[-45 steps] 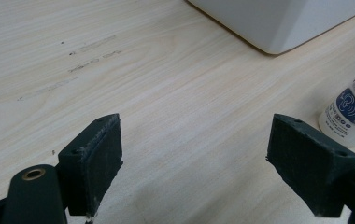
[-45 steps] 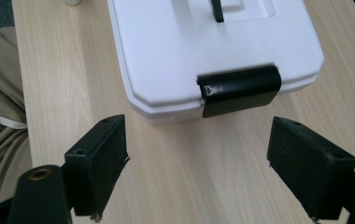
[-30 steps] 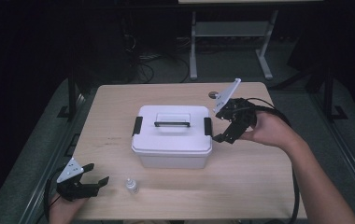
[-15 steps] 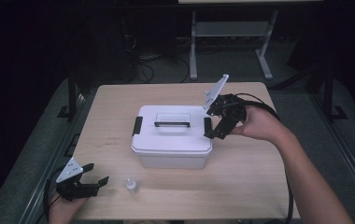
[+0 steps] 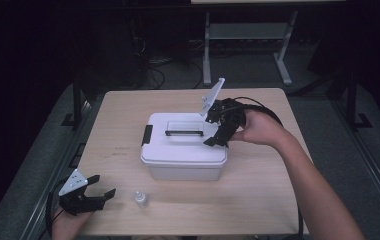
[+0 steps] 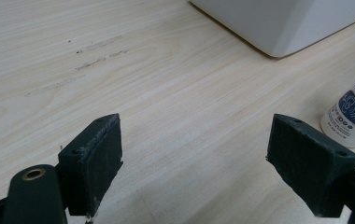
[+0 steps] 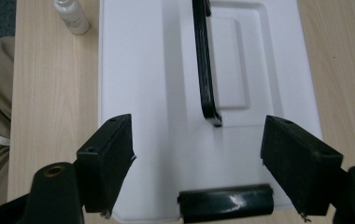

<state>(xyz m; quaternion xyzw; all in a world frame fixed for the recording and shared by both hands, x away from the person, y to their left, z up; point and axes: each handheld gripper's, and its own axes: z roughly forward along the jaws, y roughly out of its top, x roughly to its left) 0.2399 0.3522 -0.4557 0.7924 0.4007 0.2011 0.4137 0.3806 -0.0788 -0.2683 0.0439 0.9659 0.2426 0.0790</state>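
A white lidded box (image 5: 183, 152) with a black carry handle (image 5: 184, 132) stands mid-table. My right gripper (image 5: 216, 131) hovers over its right end, open, jaws pointing down and left. Its jaws have just been closing a little. In the right gripper view the gripper (image 7: 208, 163) straddles the lid (image 7: 143, 93), with the black right latch (image 7: 226, 204) between the jaws and untouched, and the handle (image 7: 206, 70) just ahead. My left gripper (image 5: 104, 186) rests open at the table's front left corner with nothing between its jaws (image 6: 208, 168). A small white bottle (image 5: 140, 199) stands to its right.
The box's left latch (image 5: 147, 135) is black. The bottle (image 6: 351, 112) carries a blue label and stands close to my left gripper's right jaw. Bare wooden tabletop (image 5: 258, 200) lies in front of and right of the box. A metal frame (image 5: 243, 35) stands beyond the table.
My right gripper has moved left from beside the box to over its right end. The left gripper and the bottle have stayed where they were.
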